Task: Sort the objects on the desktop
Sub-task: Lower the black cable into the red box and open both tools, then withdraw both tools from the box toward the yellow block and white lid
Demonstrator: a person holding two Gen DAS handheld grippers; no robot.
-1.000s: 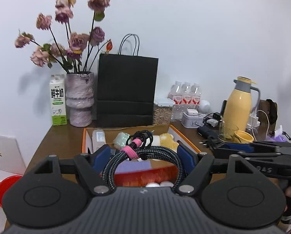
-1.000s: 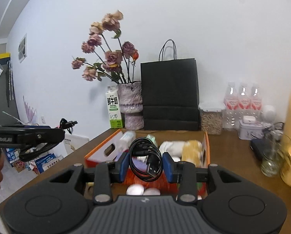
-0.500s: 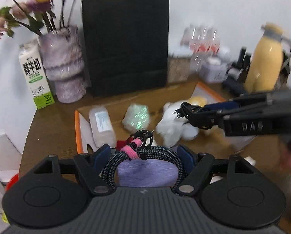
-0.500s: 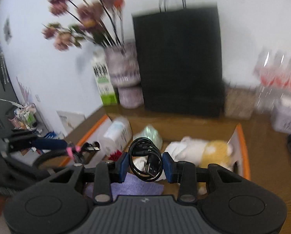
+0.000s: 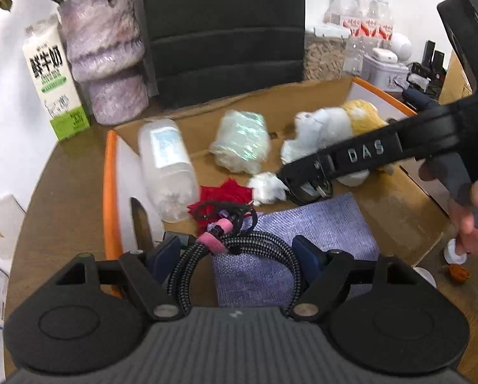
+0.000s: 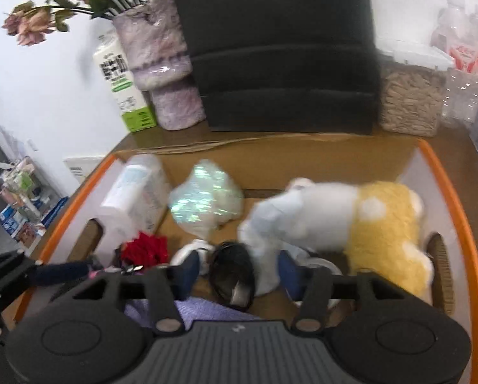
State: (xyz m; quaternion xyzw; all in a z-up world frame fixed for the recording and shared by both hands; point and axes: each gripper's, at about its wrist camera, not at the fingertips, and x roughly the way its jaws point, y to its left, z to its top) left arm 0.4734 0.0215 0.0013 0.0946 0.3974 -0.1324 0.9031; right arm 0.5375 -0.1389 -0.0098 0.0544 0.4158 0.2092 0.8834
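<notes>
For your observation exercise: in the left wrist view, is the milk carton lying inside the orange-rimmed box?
No, the milk carton stands upright on the desk beside the vase, outside the box.

Above the orange-rimmed box (image 6: 456, 211), motion blur smears the plush toy (image 6: 351, 220), the black paper bag (image 6: 277, 48) loses its top to the frame edge, and the right gripper (image 6: 237, 272) leaves its black cable coil (image 6: 232, 275) too blurred to judge contact.
</notes>
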